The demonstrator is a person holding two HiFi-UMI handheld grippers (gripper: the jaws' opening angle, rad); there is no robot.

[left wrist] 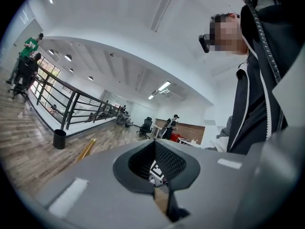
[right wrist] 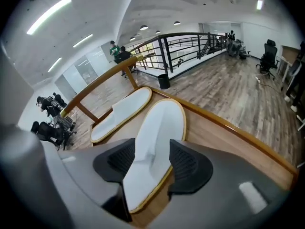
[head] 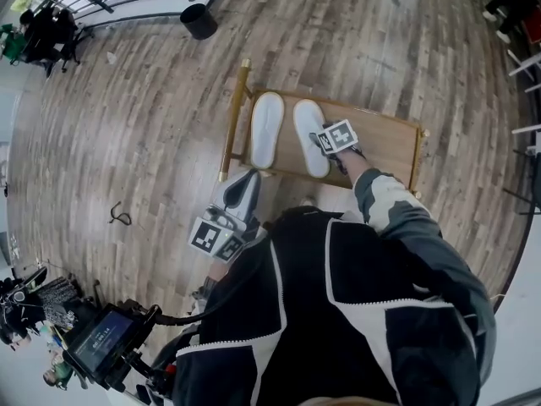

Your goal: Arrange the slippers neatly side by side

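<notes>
Right gripper has its jaws spread astride the heel of the right slipper, not pinching it; that slipper lies on the tabletop just beside the left slipper, heels slightly splayed, towards the left edge; pull away carelessly and a jaw could catch the rim and drag it crooked or off the near edge; left gripper has its jaws pressed together, empty; count: two slippers, two grippers, one tabletop.

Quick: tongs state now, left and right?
Left tongs: closed, empty.
Right tongs: open, with a slipper between them.
</notes>
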